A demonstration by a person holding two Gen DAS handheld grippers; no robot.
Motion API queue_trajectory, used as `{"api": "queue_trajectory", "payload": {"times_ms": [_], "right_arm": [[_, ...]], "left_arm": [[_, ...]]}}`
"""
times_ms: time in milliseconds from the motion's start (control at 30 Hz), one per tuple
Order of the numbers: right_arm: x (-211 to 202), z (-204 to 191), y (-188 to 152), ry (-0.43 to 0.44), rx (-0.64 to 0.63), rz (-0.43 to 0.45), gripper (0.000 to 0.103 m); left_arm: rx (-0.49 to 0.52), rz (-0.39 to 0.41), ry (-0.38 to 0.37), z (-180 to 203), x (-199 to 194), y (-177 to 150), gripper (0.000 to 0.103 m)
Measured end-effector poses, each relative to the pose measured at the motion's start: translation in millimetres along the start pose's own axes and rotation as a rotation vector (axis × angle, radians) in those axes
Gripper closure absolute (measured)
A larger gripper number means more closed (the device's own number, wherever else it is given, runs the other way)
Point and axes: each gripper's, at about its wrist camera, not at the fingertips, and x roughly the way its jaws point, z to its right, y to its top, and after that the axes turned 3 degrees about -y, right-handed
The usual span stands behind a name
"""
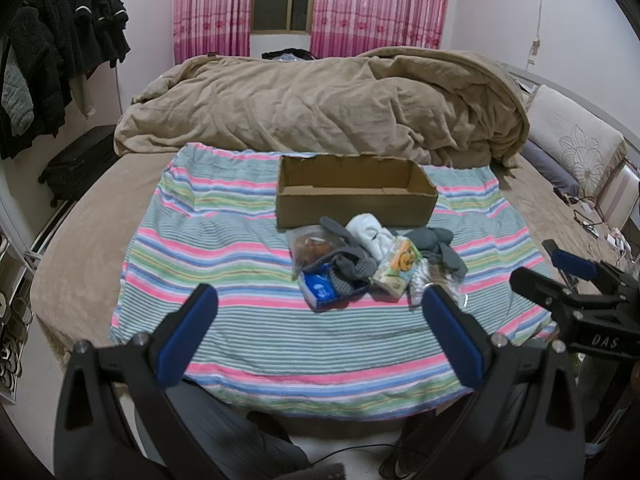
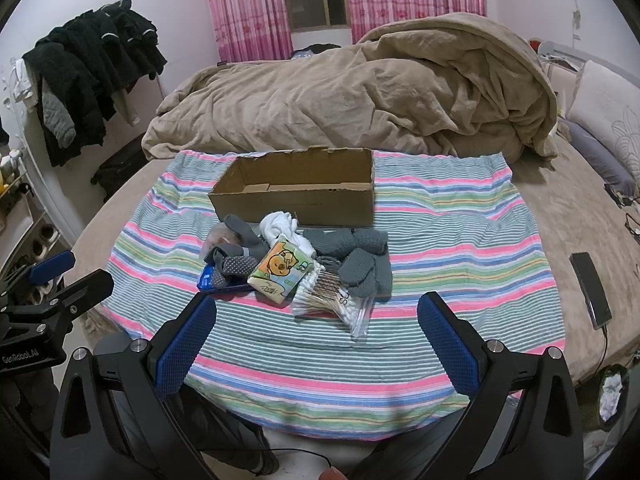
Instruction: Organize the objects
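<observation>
- both are spread wide with nothing in them: left gripper (image 1: 320, 308) hangs over the near end of the striped sheet (image 1: 224, 248), right gripper (image 2: 316, 320) just short of the pile, so nothing's been picked yet
- the pile sits mid-sheet, right in front of the empty cardboard box (image 2: 296, 200), touching or nearly touching its near wall
- tissue pack (image 2: 280, 272) with the cartoon bear lies on top, light and squishy, I'd pinch it across the short sides
- bag of cotton swabs (image 2: 336, 300) is nearest the right gripper, crinkly slippery plastic, grab the bulk of the swabs, not the loose film
- grey gloves (image 2: 360, 268) and grey socks (image 2: 236, 260) are soft and floppy, will drape and may drag neighbours, so pinch a bunched bit
- white sock (image 1: 366, 234) and blue packet (image 1: 320, 290) are half buried under the rest
- phone (image 2: 592, 288) lies off on the bare bed (image 2: 560, 208), well apart
</observation>
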Motion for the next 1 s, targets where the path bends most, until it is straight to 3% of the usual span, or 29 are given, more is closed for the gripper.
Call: {"api": "queue_trajectory", "payload": {"times_ms": [1000], "right_arm": [[-1.3, 1.1, -0.9, 0.004, 0.004, -0.004, 0.001]], "left_arm": [[-0.003, -0.006, 0.002, 2.4, -2.9, 0.8, 0.000]]}}
